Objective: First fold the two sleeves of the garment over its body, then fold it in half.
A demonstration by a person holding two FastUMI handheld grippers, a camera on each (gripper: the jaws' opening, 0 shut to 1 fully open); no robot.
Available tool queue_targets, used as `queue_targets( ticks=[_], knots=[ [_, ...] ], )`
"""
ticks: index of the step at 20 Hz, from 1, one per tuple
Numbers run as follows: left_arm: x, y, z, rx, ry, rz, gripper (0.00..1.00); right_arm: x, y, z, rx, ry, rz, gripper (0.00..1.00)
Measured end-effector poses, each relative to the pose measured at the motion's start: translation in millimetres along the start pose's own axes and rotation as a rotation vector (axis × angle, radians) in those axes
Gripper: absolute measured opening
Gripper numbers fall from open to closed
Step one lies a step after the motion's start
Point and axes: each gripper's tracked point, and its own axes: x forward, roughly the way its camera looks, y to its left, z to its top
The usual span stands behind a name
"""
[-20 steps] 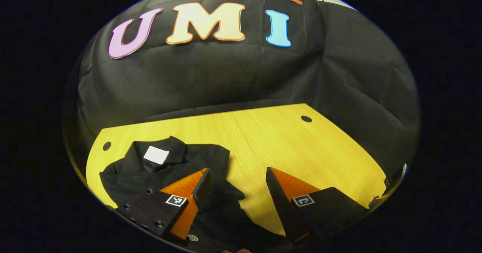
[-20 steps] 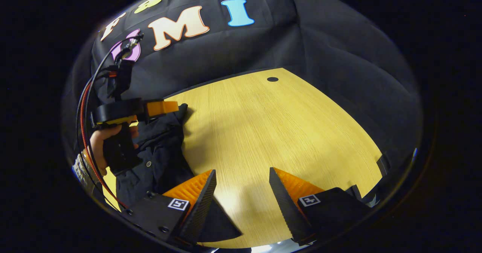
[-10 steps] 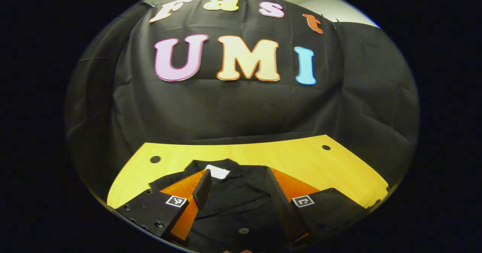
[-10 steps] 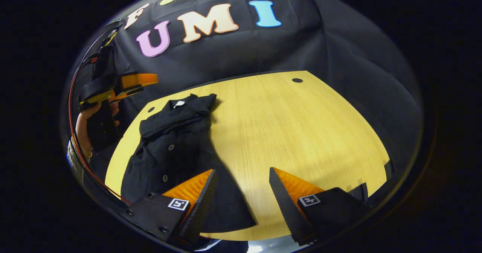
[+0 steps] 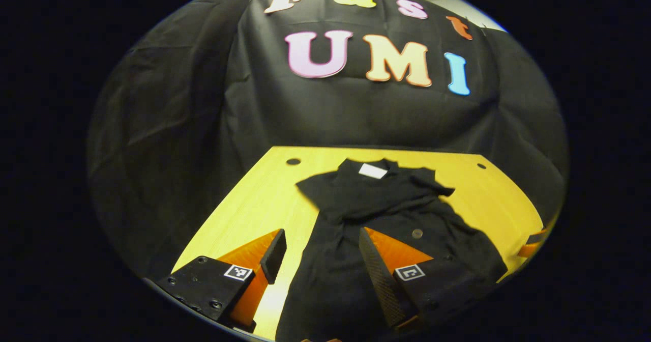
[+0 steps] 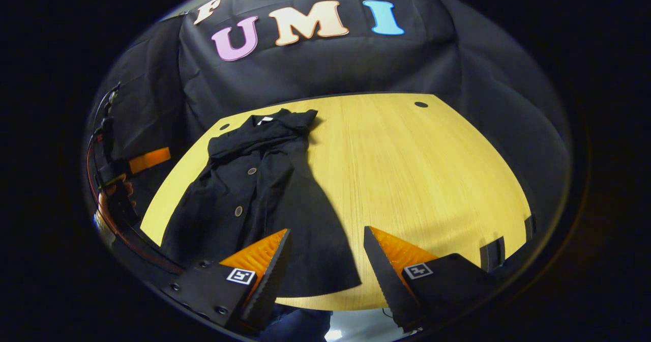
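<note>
Garment is being left lying on the counter, ahead of both tongs, left and right, each gaping wide, nothing being held.

Your left gripper has its fingers spread wide apart with nothing clamped between them, held up and angled forward and down. Your right gripper is the same: its two fingers stand well apart, gripping nothing, pointing forward and slightly down. In the right gripper view your left gripper sits far off at the left edge, with your hand wrapped around its handle below it and cables running along it.
</note>
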Motion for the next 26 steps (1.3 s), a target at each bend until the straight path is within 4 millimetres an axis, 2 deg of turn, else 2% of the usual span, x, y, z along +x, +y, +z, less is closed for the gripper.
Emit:
queue_targets(
  ticks=[4, 6, 8, 11, 14, 18, 21, 26],
  knots=[
    [-48.5, 24.2, -69.7, -0.044, 0.100, -0.002, 0.86, 6.8, 14.9, -14.1, -0.055, 0.015, 0.028, 0.90],
    [-68.8, 31.9, -94.5, -0.053, 0.132, 0.007, 0.86, 9.3, 21.0, -19.6, -0.078, 0.022, 0.035, 0.90],
    [-82.9, 41.9, -111.6, -0.048, 0.155, 0.035, 0.87, 12.8, 24.0, -25.5, -0.091, 0.026, 0.040, 0.90],
    [-97.6, 46.0, -126.7, -0.064, 0.175, 0.055, 0.87, 18.3, 25.1, -37.3, -0.100, 0.043, 0.045, 0.90],
    [-103.9, 42.4, -137.7, -0.058, 0.189, 0.057, 0.87, 23.6, 22.1, -54.5, -0.116, 0.075, 0.037, 0.90],
    [-103.1, 25.3, -149.7, -0.040, 0.216, 0.026, 0.87, 27.5, 17.9, -72.5, -0.126, 0.106, 0.022, 0.90],
    [-97.3, 14.1, -162.5, -0.010, 0.246, -0.001, 0.87, 30.5, 13.9, -80.7, -0.124, 0.118, -0.001, 0.90],
    [-82.2, 11.6, -174.8, 0.041, 0.282, -0.014, 0.85, 39.5, 9.2, -85.9, -0.114, 0.126, -0.019, 0.90]
  ],
)
